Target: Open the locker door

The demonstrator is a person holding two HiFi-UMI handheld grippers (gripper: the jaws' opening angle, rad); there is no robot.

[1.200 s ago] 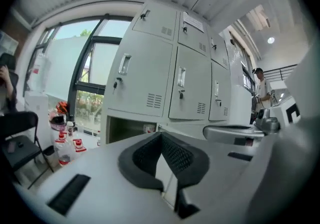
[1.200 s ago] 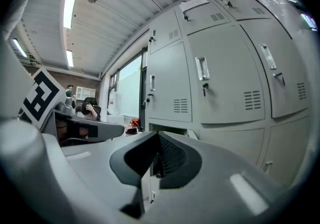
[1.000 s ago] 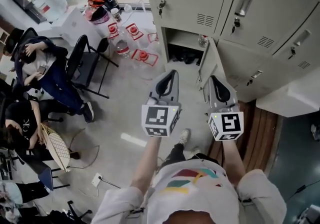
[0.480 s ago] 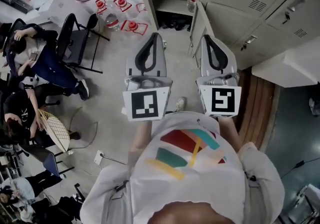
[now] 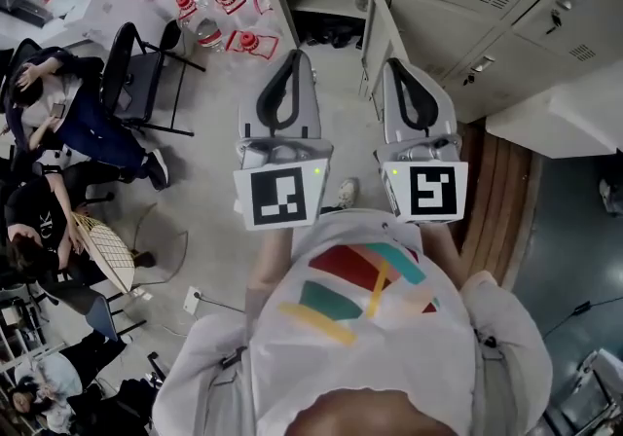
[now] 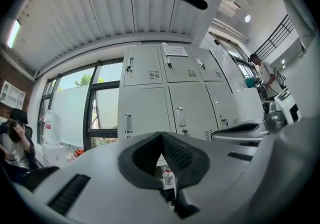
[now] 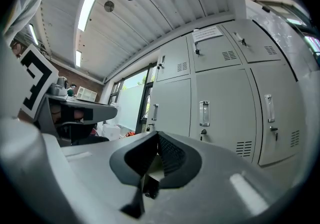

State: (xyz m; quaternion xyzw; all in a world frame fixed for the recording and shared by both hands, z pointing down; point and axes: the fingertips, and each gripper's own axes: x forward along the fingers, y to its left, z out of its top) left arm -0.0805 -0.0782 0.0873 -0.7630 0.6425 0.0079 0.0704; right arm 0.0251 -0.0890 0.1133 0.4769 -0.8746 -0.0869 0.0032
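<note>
Left gripper (image 5: pixel 296 56) and right gripper (image 5: pixel 394 64) hang with jaws clenched, empty; locker notice (image 6: pixel 175 51) print illegible.

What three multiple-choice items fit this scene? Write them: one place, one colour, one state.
1. The open grey metal locker compartment lies: A beyond the tools; B behind the person; C beside the seated people.
2. Caps on the clear plastic jugs are: A blue; B red; C green.
3. The grey left tool and grey right tool are: A open; B shut on a handle; C shut, empty.
Key: 1 A, it shows past both tips; 2 B, red tops show; 3 C, jaws meet with nothing between.
</note>
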